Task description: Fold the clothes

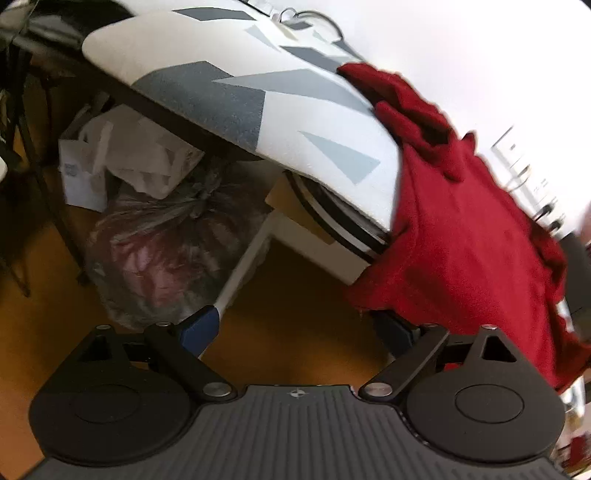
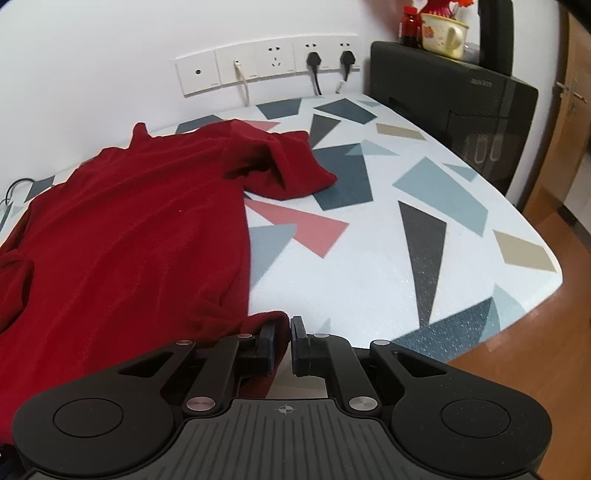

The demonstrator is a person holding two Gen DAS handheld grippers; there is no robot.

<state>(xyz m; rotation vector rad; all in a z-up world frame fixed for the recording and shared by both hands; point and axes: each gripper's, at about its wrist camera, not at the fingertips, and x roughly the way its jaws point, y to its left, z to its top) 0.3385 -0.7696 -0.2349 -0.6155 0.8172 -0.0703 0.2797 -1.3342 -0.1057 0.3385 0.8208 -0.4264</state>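
1. White wall (image 2: 92,48) fills the top of the right wrist view, with a strip of sockets (image 2: 269,62) at upper centre and two black plugs in it.
2. Table (image 2: 406,280) next, under a white cover with grey, blue, pink and tan shards, running from centre to the right edge; wood floor (image 2: 546,350) shows at lower right.
3. Red garment (image 2: 129,240) sprawls over the left half of that table, one sleeve bunched at centre frame and the near hem reaching down to the bottom centre.
4. In the left wrist view the frame is tilted: the garment (image 1: 461,229) hangs off the table edge (image 1: 332,155) on the right side, blurred.
5. Black box (image 2: 450,92) stands at upper right, a cream mug (image 2: 443,33) and a red bottle on top of it.
6. Clear bag (image 1: 162,254) and white bags sit on the floor at left, under the table.
7. Right gripper (image 2: 282,341), bottom centre: jaws pressed together, pinching the red hem.
8. Left gripper (image 1: 295,332), bottom centre: jaws spread wide, nothing between them, the right finger just beside the hanging cloth.
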